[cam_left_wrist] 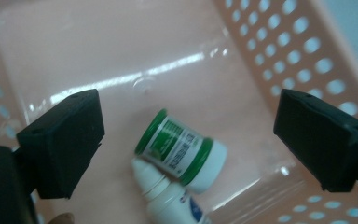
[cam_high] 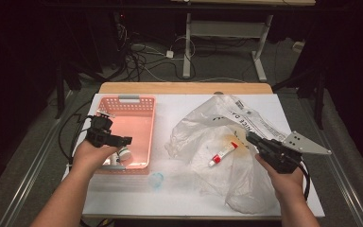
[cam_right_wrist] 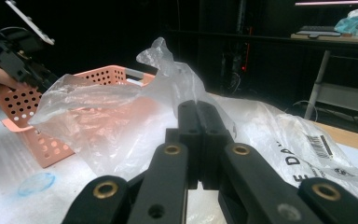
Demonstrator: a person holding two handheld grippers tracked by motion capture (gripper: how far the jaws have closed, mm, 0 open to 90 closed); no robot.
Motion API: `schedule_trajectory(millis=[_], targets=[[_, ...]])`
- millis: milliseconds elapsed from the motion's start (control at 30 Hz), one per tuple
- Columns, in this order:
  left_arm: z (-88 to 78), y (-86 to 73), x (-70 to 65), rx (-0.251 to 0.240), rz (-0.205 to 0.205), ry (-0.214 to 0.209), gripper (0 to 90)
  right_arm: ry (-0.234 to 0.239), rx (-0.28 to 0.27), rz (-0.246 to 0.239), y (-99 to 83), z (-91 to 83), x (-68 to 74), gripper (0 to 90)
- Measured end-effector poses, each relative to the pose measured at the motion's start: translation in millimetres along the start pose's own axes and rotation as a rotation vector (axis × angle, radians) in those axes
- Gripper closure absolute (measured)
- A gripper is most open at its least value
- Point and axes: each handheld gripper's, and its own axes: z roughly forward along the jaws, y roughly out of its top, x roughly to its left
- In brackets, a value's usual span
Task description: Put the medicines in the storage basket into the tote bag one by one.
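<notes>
A: Where's the left gripper (cam_high: pixel 123 140)?
B: Over the near end of the pink basket (cam_high: pixel 144 101), jaws wide apart and empty. A green-banded jar (cam_left_wrist: pixel 182 149) and a white dropper bottle (cam_left_wrist: pixel 168 200) lie touching on the basket floor below them.
A: And the right gripper (cam_high: pixel 251 137)?
B: Jaws pressed together on nothing, at the right edge of the clear plastic bag (cam_high: pixel 198 127). A red-capped tube (cam_high: pixel 222 153) lies in the bag just left of its tip, long axis slanting near-left to far-right, so my guess is the right takes it

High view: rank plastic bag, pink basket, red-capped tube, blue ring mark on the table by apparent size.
1. plastic bag, largest
2. pink basket
3. and 4. red-capped tube and blue ring mark: both small and look alike, so no ranking.
</notes>
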Motion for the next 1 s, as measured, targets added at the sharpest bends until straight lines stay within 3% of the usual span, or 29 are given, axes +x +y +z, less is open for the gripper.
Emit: schedule_trajectory(millis=[100, 167, 300, 433, 633, 1000], targets=[[7.1, 1.4, 3.5, 0.096, -0.005, 0.011, 12.5, -0.003, 0.006, 0.008, -0.7, 0.4, 0.6, 90.0], [10.4, 1.6, 4.5, 0.131, -0.014, 0.019, 14.7, -0.001, 0.007, -0.003, -1.3, 0.8, 0.2, 90.0], [15.4, 2.7, 8.4, 0.180, -0.046, -0.014, 19.4, 0.002, 0.008, 0.005, -1.0, 0.8, 2.0, 90.0], [16.4, 3.2, 11.8, 0.194, -0.074, -0.039, 24.5, 0.001, 0.006, 0.007, -0.5, 0.0, 2.2, 90.0], [15.2, 2.9, 11.3, 0.193, -0.070, -0.058, 30.9, 0.003, 0.004, 0.005, -0.5, 0.0, 1.7, 90.0], [21.0, 4.8, 9.7, 0.216, -0.082, -0.074, 29.8, 0.001, 0.004, -0.003, -0.2, 0.1, 2.5, 90.0]])
